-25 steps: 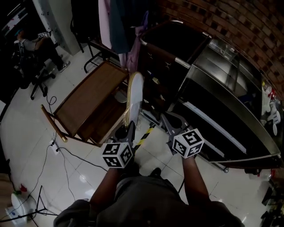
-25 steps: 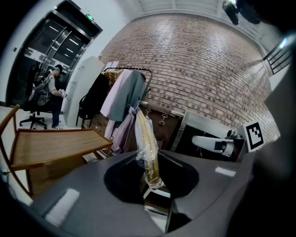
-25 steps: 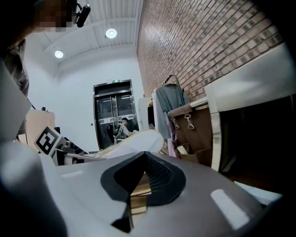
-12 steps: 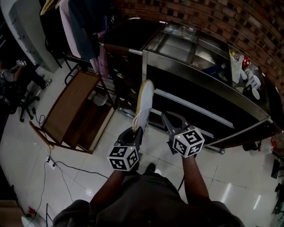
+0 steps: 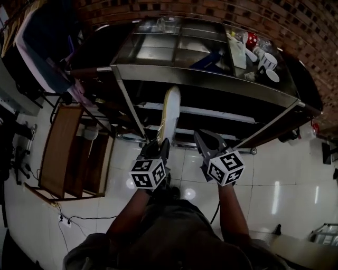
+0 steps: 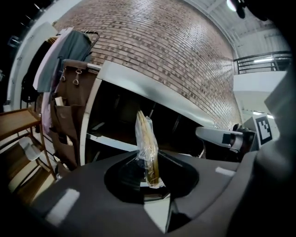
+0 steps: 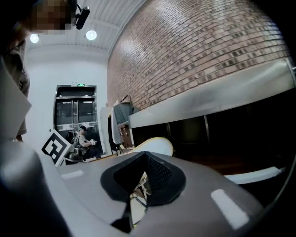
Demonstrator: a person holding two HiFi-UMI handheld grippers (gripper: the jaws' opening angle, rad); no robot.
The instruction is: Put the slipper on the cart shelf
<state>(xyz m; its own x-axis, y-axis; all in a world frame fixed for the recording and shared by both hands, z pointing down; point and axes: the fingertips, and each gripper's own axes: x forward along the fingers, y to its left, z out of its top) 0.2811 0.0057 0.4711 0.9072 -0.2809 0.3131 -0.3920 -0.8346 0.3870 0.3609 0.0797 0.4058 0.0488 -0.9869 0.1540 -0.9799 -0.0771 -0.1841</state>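
Forearms (image 5: 128,217) of the person ran up from the lower edge of the head view to two grippers held side by side above the pale tiled floor (image 5: 290,184).

Left gripper (image 5: 160,144): its jaws were closed to a narrow gap on one end of the slipper (image 5: 170,113) (thin, pale, yellowish at the rim, inside a clear plastic wrap). The slipper stood on edge and stretched straight ahead of the jaws, clear of the floor. Its far end lay towards the cart's dark lower opening; whether it was already over a shelf could not be told.

Right gripper (image 5: 204,139): it was just to the right of the left one, with its jaws drawn together and nothing between them. The slipper's rounded end showed just to its left.

Ahead of both grippers stood the cart (image 5: 200,79), a steel frame with a top deck and a cart shelf (image 5: 222,113) beneath. Mugs (image 5: 269,60) sat on the deck, ahead and to the right. A wooden table (image 5: 55,150) stood well to the left of the left gripper. A brick wall (image 5: 253,13) rose beyond the cart.
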